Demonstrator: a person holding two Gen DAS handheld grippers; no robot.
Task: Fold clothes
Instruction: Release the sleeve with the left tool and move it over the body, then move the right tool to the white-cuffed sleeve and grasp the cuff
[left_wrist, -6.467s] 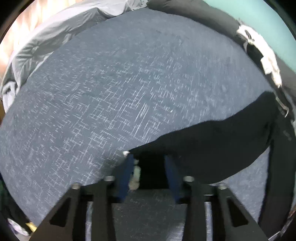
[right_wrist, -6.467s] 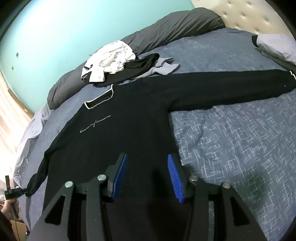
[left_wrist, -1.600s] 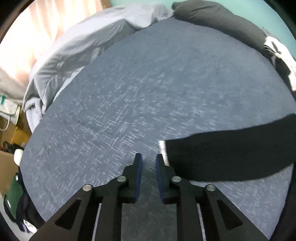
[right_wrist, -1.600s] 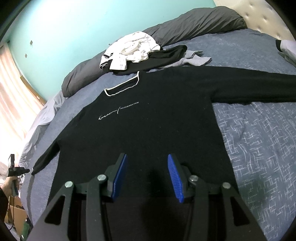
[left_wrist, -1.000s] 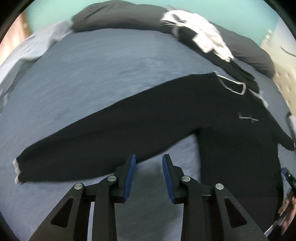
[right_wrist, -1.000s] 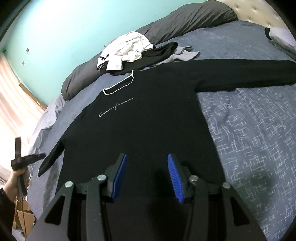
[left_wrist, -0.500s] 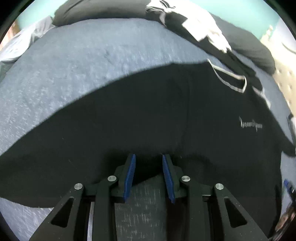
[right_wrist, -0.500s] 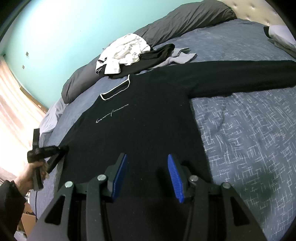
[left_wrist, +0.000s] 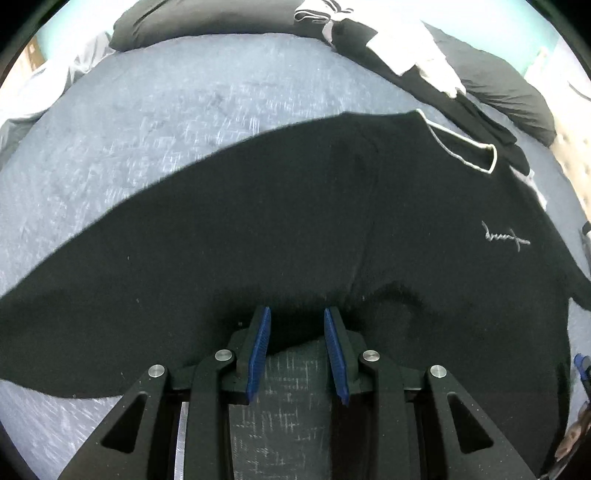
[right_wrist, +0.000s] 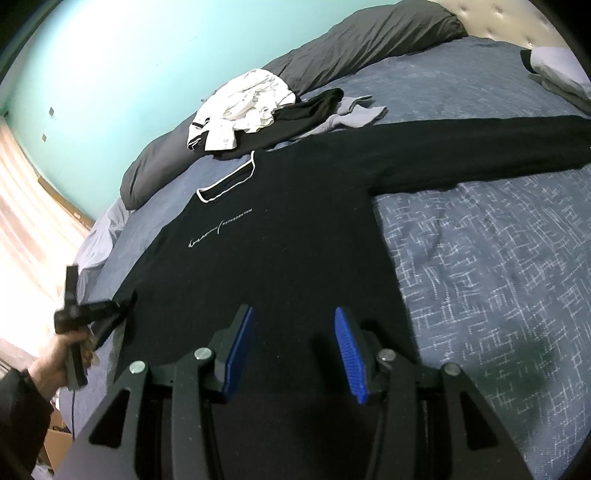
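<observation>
Black sweater (right_wrist: 280, 236) lies flat on the bed (right_wrist: 498, 258), sleeves out. Your left gripper (left_wrist: 297, 341), jaws parted and empty, sits at the underarm edge; right gripper (right_wrist: 293, 347) hovers parted over the hem. Likely next: pinch that edge, fold sleeve inward.

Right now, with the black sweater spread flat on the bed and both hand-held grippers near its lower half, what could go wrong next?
1. The left hand-held gripper straddles the black sweater at the underarm edge, so closing may pinch the blue bedspread too.
2. The clothes pile lies right at the collar and could get dragged into a fold.
</observation>
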